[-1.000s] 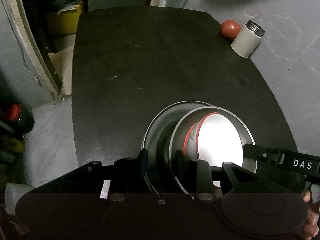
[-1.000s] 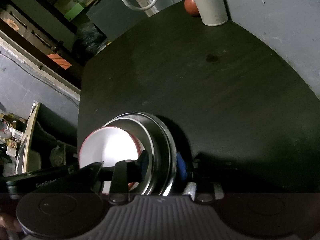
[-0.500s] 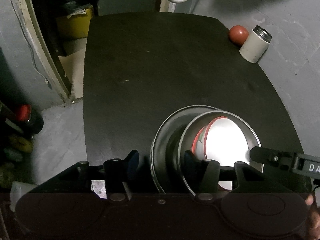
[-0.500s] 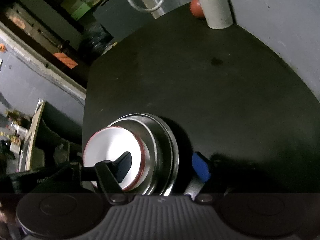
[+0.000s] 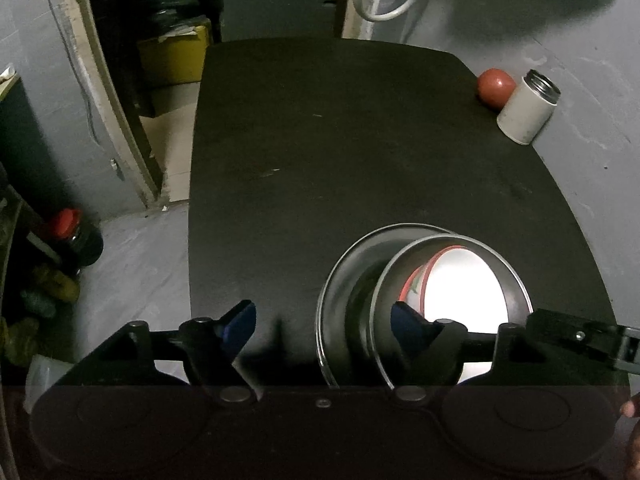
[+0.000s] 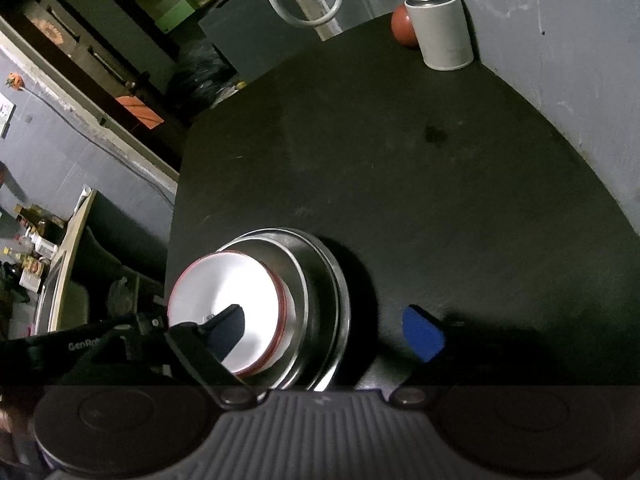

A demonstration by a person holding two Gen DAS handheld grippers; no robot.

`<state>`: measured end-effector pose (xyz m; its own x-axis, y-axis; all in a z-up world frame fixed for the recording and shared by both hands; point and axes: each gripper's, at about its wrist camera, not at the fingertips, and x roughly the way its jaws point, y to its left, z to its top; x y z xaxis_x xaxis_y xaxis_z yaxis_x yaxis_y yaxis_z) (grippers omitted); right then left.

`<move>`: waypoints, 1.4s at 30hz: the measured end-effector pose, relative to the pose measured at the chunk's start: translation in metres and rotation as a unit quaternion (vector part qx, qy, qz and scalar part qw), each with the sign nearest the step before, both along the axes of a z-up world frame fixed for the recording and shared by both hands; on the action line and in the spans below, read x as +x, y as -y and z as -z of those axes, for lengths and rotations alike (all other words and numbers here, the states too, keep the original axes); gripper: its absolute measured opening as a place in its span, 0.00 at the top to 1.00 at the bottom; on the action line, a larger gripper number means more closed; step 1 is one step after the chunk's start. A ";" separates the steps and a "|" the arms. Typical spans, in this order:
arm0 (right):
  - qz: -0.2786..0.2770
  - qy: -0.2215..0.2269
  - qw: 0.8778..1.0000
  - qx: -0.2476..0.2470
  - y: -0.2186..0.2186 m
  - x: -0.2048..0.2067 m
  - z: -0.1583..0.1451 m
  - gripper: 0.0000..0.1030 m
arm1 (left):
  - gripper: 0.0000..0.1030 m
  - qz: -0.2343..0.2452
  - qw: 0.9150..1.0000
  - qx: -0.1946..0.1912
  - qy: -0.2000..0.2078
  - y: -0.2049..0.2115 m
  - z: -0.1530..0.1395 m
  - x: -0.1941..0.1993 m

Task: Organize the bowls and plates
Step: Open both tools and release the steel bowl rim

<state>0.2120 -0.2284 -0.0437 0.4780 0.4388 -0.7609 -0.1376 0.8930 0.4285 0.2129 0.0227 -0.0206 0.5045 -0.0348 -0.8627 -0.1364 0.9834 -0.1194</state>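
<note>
Near the front edge of the black table (image 5: 320,152) sits a stack: a steel plate (image 5: 340,276) at the bottom, a steel bowl (image 5: 516,276) on it, and a white bowl with a red rim (image 5: 460,284) inside. My left gripper (image 5: 322,320) is open, its blue pads astride the plate's left rim without touching it. From the right wrist view the white bowl (image 6: 232,288) sits in the steel bowl (image 6: 308,280) on the plate (image 6: 342,284). My right gripper (image 6: 326,332) is open across the stack's right rim. The right gripper's body (image 5: 580,336) shows at the left view's edge.
A white canister with a metal mouth (image 5: 528,112) and a red ball-like object (image 5: 495,87) stand at the table's far right corner against a grey wall. Left of the table are the floor, a yellow box (image 5: 172,56) and a red-capped bottle (image 5: 68,228).
Both grippers, shut on the stack's rims a second ago, have opened wide and drawn back a little. The stack has stayed in place on the table.
</note>
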 end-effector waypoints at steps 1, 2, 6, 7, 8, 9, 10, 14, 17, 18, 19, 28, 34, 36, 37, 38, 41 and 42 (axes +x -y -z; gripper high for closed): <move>-0.002 0.002 1.000 -0.001 0.001 -0.001 -0.001 0.08 | 0.22 -0.004 1.000 0.001 0.001 0.000 0.000 -0.001; -0.004 0.004 1.000 -0.001 0.002 -0.001 -0.002 0.07 | 0.19 -0.008 1.000 0.003 0.002 0.000 0.000 -0.002; -0.019 0.015 1.000 -0.005 0.006 -0.005 -0.006 0.00 | 0.16 -0.022 1.000 0.002 0.011 -0.001 -0.002 -0.008; -0.023 0.018 1.000 -0.006 0.006 -0.006 -0.007 0.00 | 0.15 -0.026 1.000 0.002 0.013 -0.001 -0.002 -0.010; -0.027 0.021 0.999 -0.007 0.007 -0.007 -0.008 0.00 | 0.14 -0.031 0.999 0.002 0.015 -0.001 -0.002 -0.011; -0.030 0.024 0.999 -0.009 0.007 -0.008 -0.009 0.00 | 0.14 -0.034 0.999 0.003 0.018 0.000 -0.002 -0.012; -0.033 0.025 0.999 -0.010 0.007 -0.010 -0.010 0.00 | 0.13 -0.037 0.999 0.004 0.021 0.000 -0.003 -0.014; -0.037 0.034 0.999 -0.014 0.012 -0.014 -0.013 0.00 | 0.07 -0.047 0.998 0.014 0.034 0.003 -0.004 -0.019; -0.029 0.043 0.999 -0.012 0.020 -0.018 -0.016 0.00 | 0.03 -0.050 0.997 0.023 0.052 0.005 -0.005 -0.025; -0.025 0.046 0.999 -0.010 0.023 -0.019 -0.017 0.00 | 0.02 -0.052 0.997 0.025 0.058 0.005 -0.006 -0.026; -0.023 0.047 0.999 -0.010 0.025 -0.021 -0.017 0.00 | 0.02 -0.053 0.996 0.026 0.063 0.006 -0.007 -0.027; -0.017 0.054 0.998 -0.016 0.038 -0.028 -0.016 0.00 | 0.01 -0.057 0.991 0.023 0.120 0.019 -0.010 -0.046; -0.015 0.080 0.996 -0.026 0.037 -0.035 -0.010 0.00 | 0.01 -0.044 0.989 0.039 0.136 0.032 -0.011 -0.053; -0.014 0.089 0.996 -0.018 0.037 -0.035 -0.010 0.00 | 0.01 -0.037 0.989 0.047 0.132 0.034 -0.013 -0.054; -0.012 0.095 0.995 -0.016 0.037 -0.035 -0.010 0.00 | 0.01 -0.032 0.989 0.052 0.134 0.036 -0.015 -0.053; -0.011 0.098 0.995 -0.015 0.036 -0.035 -0.010 0.00 | 0.01 -0.028 0.989 0.055 0.135 0.039 -0.016 -0.053; -0.014 0.096 0.995 -0.016 0.034 -0.032 -0.004 0.00 | 0.01 -0.016 0.990 0.062 0.130 0.041 -0.016 -0.050; -0.014 0.093 0.995 -0.015 0.033 -0.031 -0.001 0.00 | 0.01 -0.012 0.990 0.061 0.129 0.041 -0.016 -0.049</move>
<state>0.1813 -0.2615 -0.0428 0.5993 0.4324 -0.6737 -0.2366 0.8996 0.3670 0.1638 -0.0178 -0.0045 0.7085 0.0765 -0.7016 -0.1406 0.9895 -0.0341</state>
